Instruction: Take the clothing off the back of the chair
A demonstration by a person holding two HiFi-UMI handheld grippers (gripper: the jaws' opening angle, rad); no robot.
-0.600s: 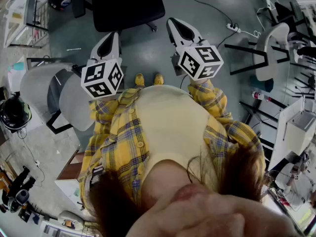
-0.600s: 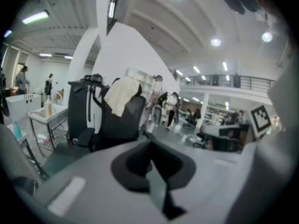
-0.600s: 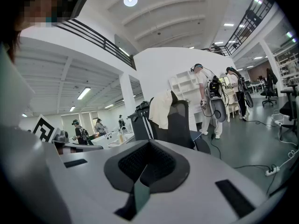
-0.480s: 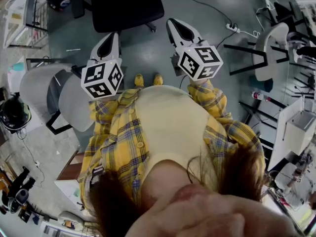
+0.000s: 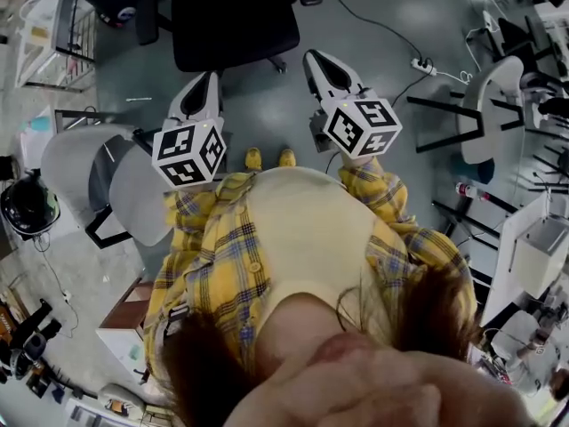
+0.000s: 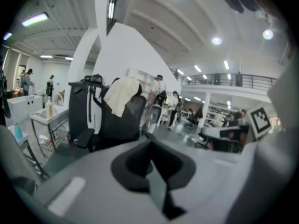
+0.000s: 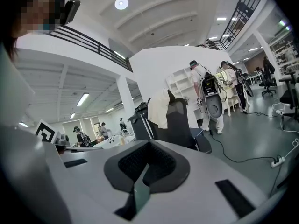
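Observation:
A cream garment [image 6: 122,94] hangs over the back of a black office chair [image 6: 117,122], some way ahead of both grippers. The right gripper view also shows the garment [image 7: 159,107] on the chair [image 7: 182,122]. From the head view only the chair's black seat [image 5: 233,16] appears at the top, and the garment is out of sight. My left gripper [image 5: 210,80] and right gripper [image 5: 316,58] are held side by side in front of the body, pointing at the chair. The left gripper [image 6: 150,146] and right gripper [image 7: 148,146] are both shut with nothing in them.
Grey chairs [image 5: 89,163] stand to the left and a white chair [image 5: 484,96] to the right. A power strip with cable [image 5: 418,63] lies on the floor right of the black chair. A white cart [image 6: 46,118] stands left of it. People [image 7: 205,94] stand beyond.
The whole head view has slid slightly downward, so more of the black chair shows. Both grippers keep their places in front of the body and stay shut.

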